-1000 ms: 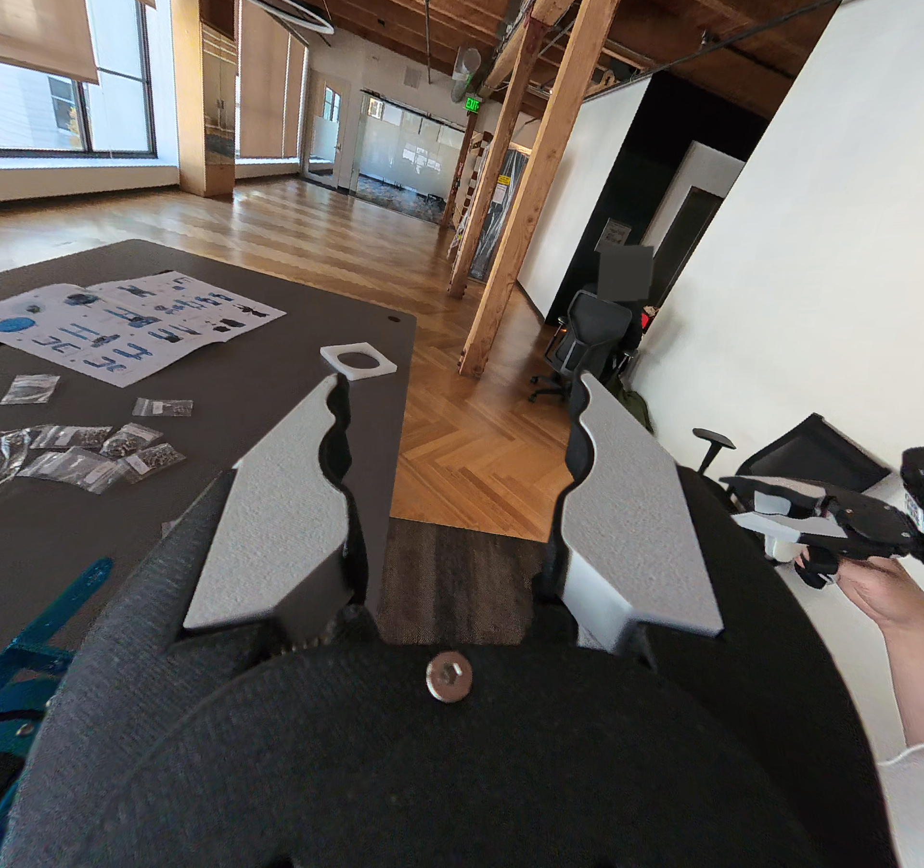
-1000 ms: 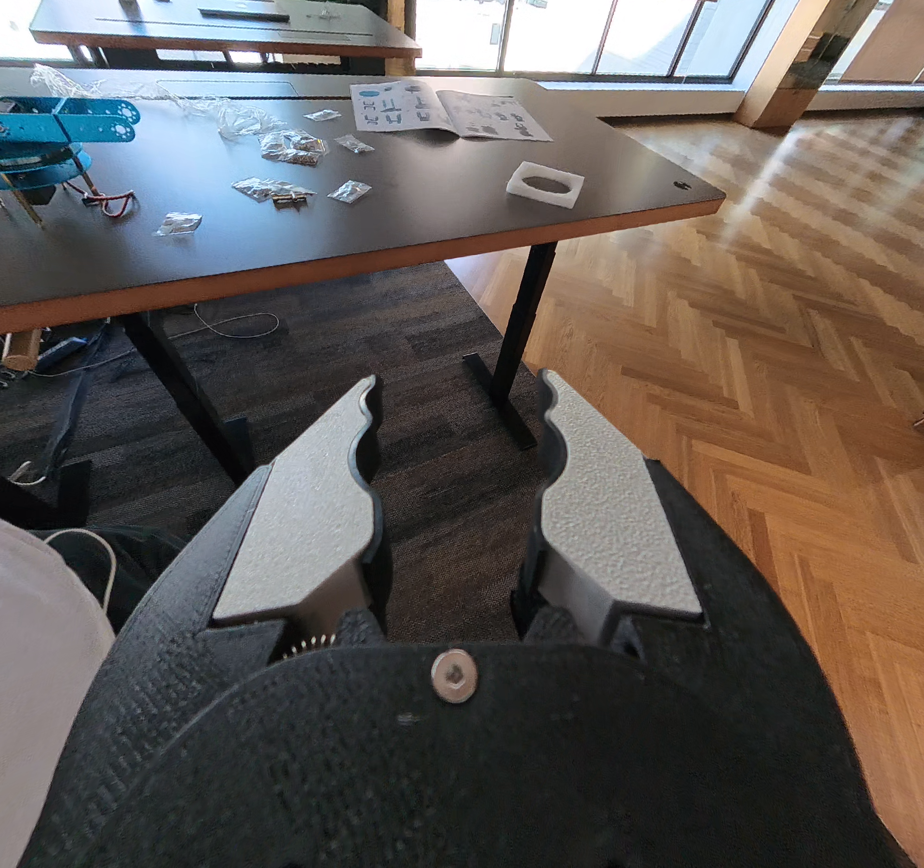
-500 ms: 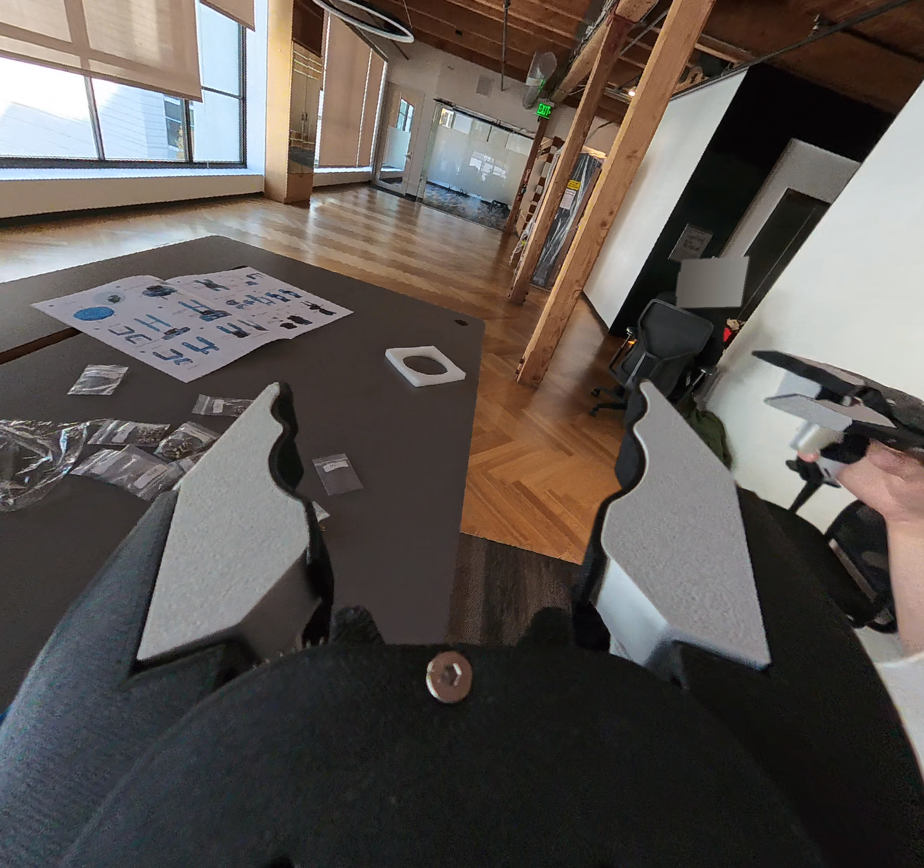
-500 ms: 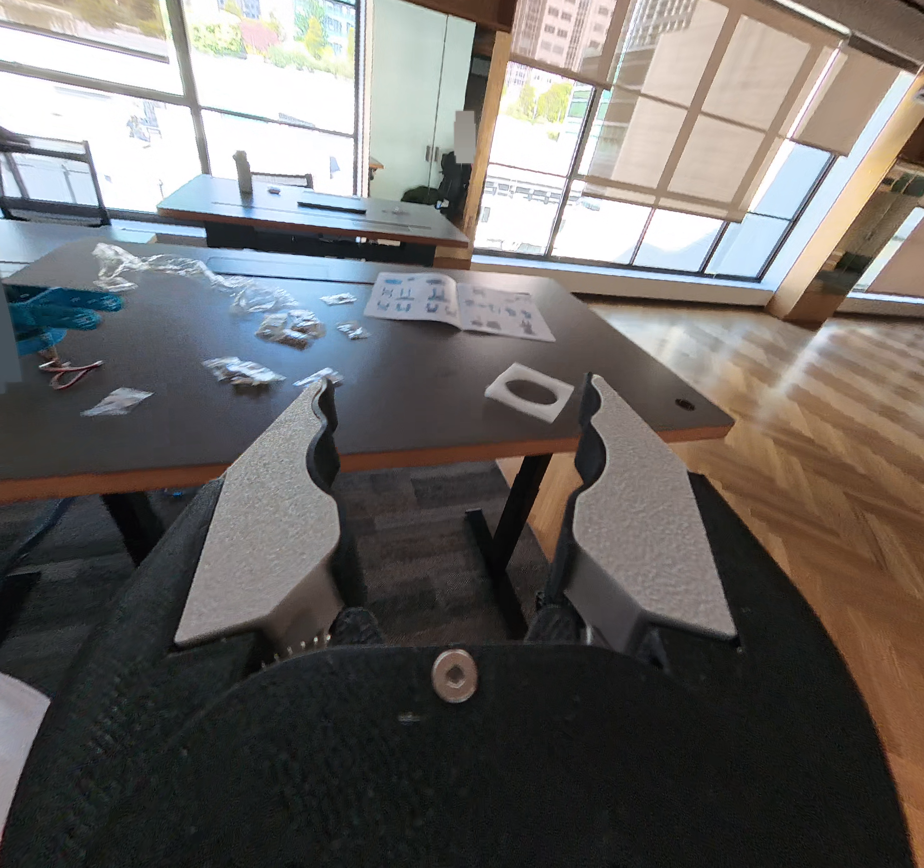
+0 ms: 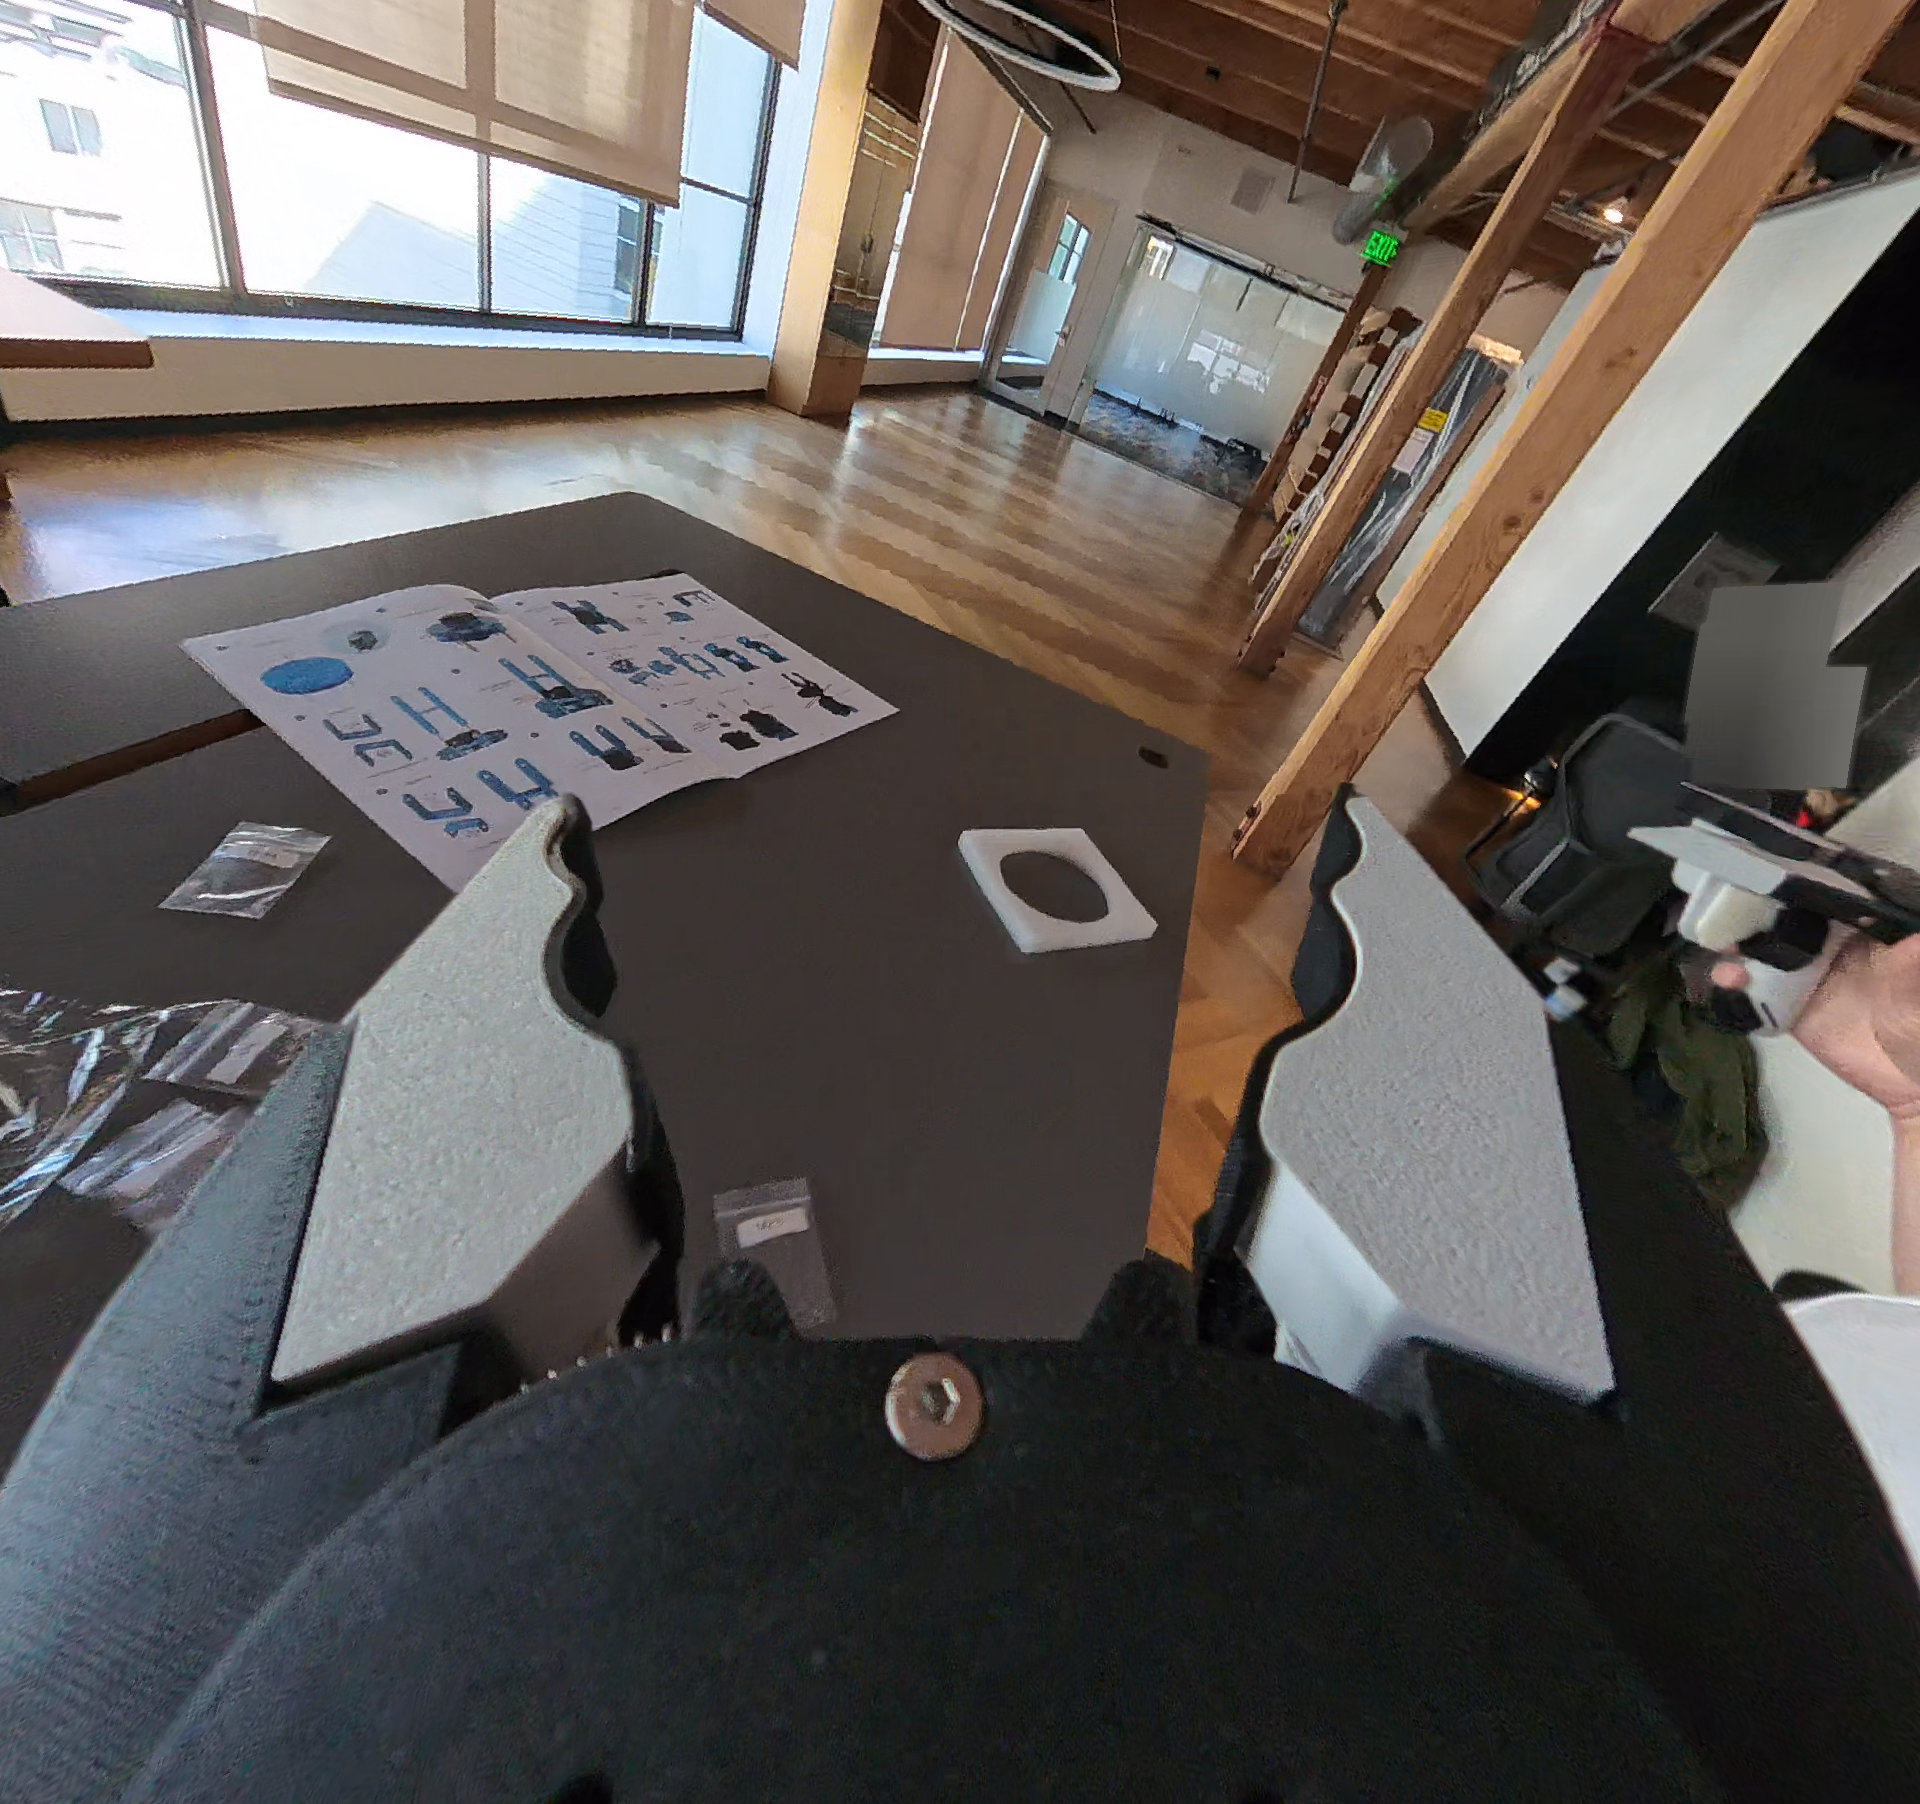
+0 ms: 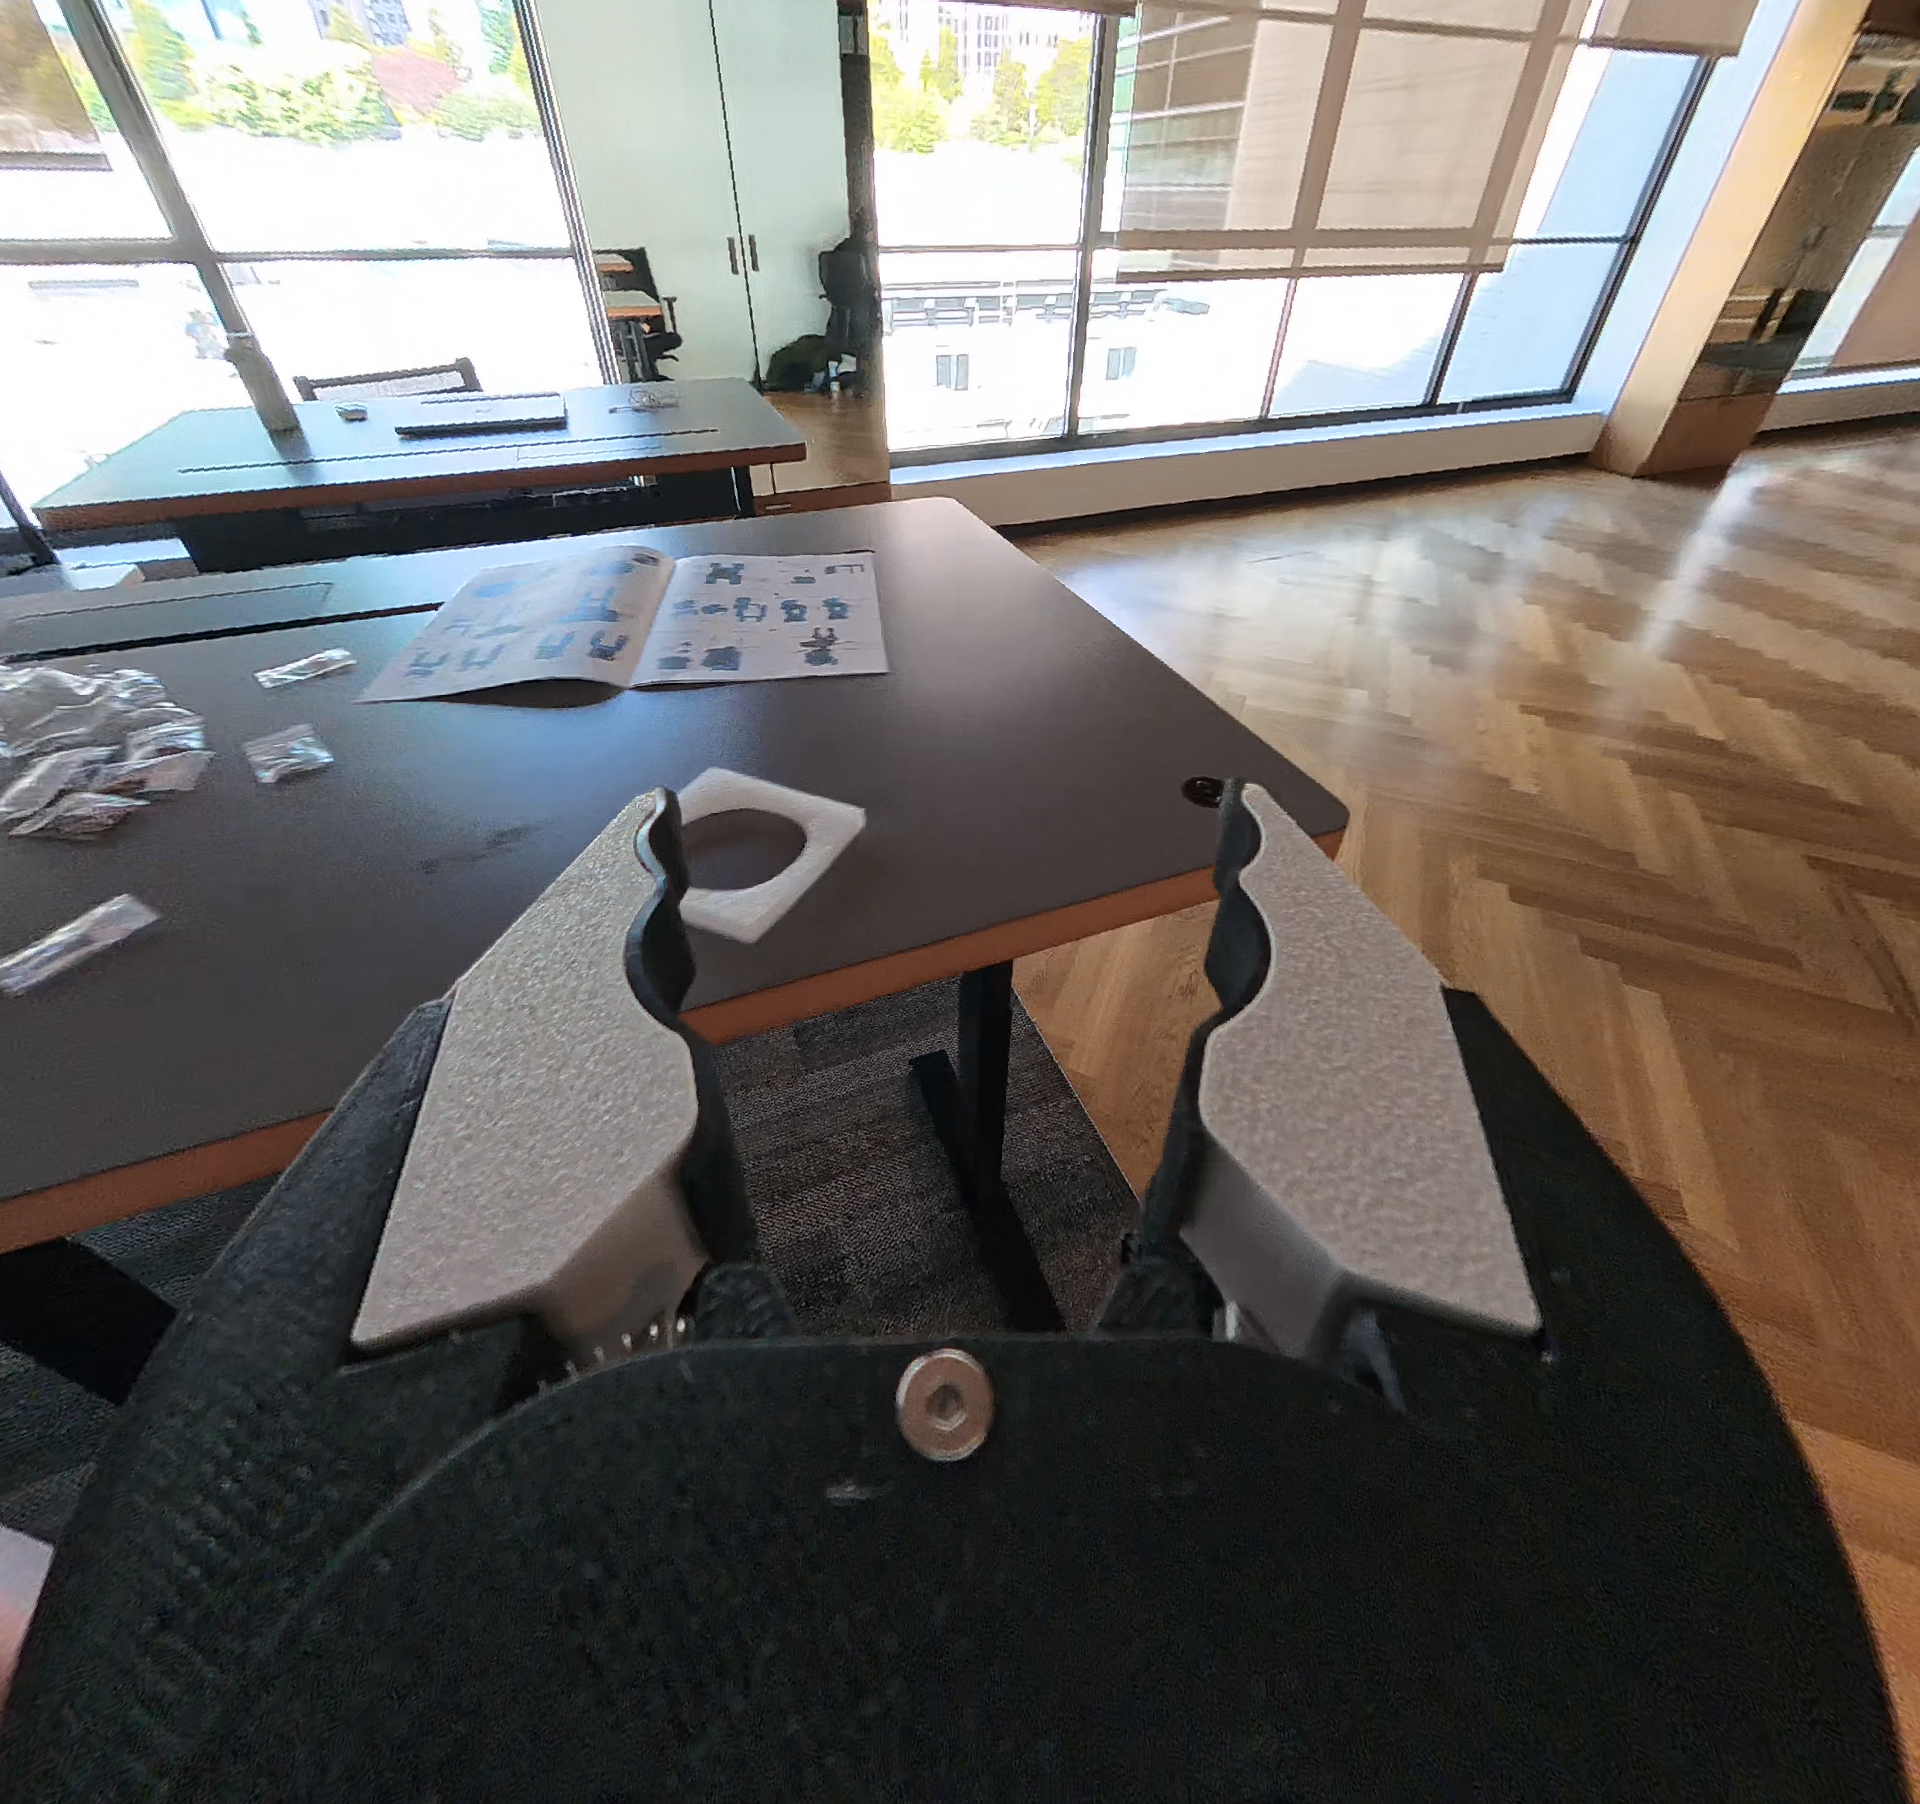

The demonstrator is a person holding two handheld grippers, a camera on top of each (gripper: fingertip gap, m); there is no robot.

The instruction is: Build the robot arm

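My left gripper (image 5: 956,819) is open and empty, held above the dark table (image 5: 883,1079). A small clear plastic bag (image 5: 774,1245) lies on the table between its fingers, close to the base. A white foam square with a round hole (image 5: 1055,887) lies ahead to the right. My right gripper (image 6: 940,798) is open and empty, off the table's front edge, with the foam square (image 6: 764,866) just past its left fingertip. The right gripper also shows in a hand at the right of the left wrist view (image 5: 1766,881).
An open instruction booklet (image 5: 540,705) lies at the table's far side, also in the right wrist view (image 6: 644,627). Several small clear bags (image 6: 94,767) lie to the left. Wooden posts (image 5: 1538,424), office chairs (image 5: 1579,850), another desk (image 6: 436,455) and parquet floor (image 6: 1558,715) surround the table.
Both grippers have risen and moved toward the table. The left one now hangs over the tabletop. Both have opened wider.
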